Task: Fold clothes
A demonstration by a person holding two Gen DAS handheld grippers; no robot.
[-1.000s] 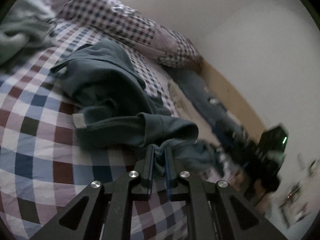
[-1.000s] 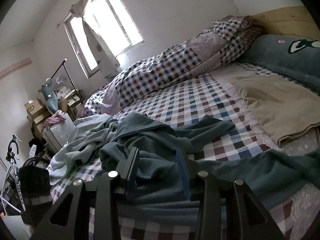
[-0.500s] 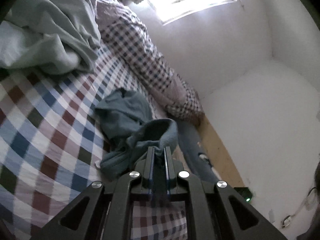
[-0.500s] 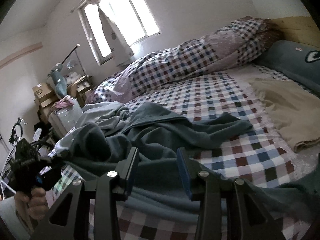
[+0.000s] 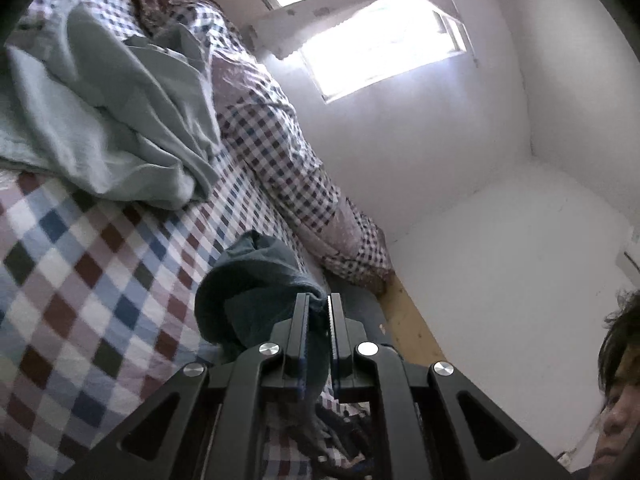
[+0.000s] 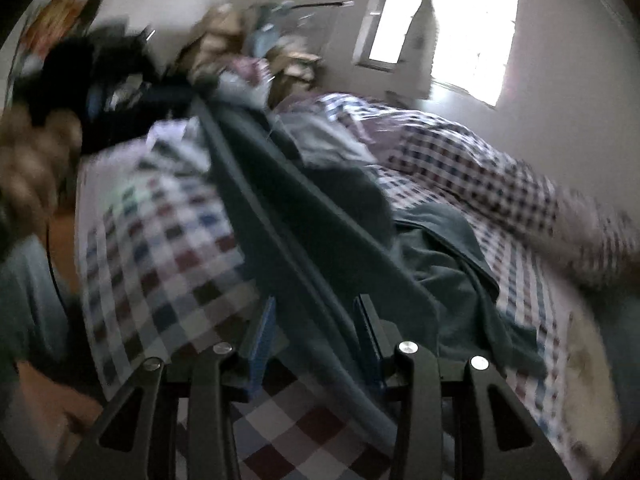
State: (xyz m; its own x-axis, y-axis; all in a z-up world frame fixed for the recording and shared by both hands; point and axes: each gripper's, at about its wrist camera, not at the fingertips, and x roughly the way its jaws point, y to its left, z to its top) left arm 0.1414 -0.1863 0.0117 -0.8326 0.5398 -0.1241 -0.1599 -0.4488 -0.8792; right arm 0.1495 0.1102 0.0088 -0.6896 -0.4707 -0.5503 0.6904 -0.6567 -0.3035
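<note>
Left gripper (image 5: 318,306) clenched on teal garment (image 6: 320,216) edge; cloth stretched taut, long axis running between right gripper (image 6: 316,320) fingers, spread, not pinching.

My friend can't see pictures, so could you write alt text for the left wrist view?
The left gripper has its fingers pinched shut on a bunched dark teal garment, lifted over a checked bedsheet. A crumpled pale green cloth lies behind, by a rolled checked quilt under a bright window.
</note>
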